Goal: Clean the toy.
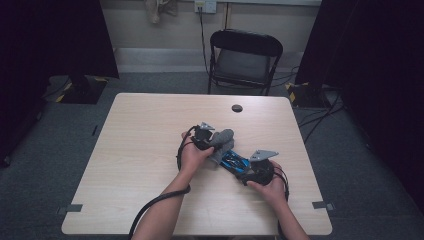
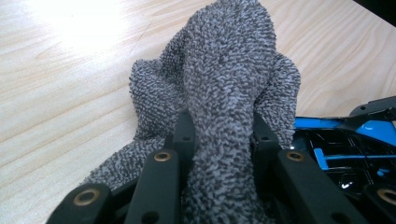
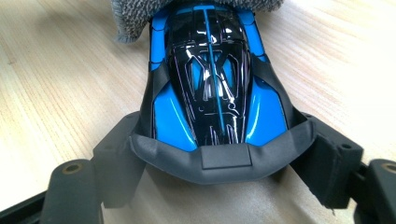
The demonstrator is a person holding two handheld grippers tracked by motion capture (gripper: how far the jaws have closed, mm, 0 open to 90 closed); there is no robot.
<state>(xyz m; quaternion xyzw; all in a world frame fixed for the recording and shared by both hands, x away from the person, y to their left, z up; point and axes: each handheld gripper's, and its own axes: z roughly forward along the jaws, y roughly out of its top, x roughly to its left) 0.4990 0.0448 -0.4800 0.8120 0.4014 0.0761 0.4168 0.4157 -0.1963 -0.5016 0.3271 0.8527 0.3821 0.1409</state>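
A grey terry cloth (image 1: 223,139) (image 2: 229,70) is bunched between the jaws of my left gripper (image 1: 215,144) (image 2: 223,129), which is shut on it. The cloth rests against the front end of a blue and black toy car (image 1: 234,162) (image 3: 212,79) (image 2: 336,149) on the table. My right gripper (image 1: 245,171) (image 3: 223,161) has its jaws pressed on both sides of the car's rear, by the dark grey wing, and holds it. In the right gripper view the cloth (image 3: 135,14) covers the far tip of the car.
The light wooden table (image 1: 140,150) has a small black round cap (image 1: 237,108) near its far edge. A black folding chair (image 1: 245,55) stands behind the table. Dark curtains hang at both sides, and cables lie on the floor at the right.
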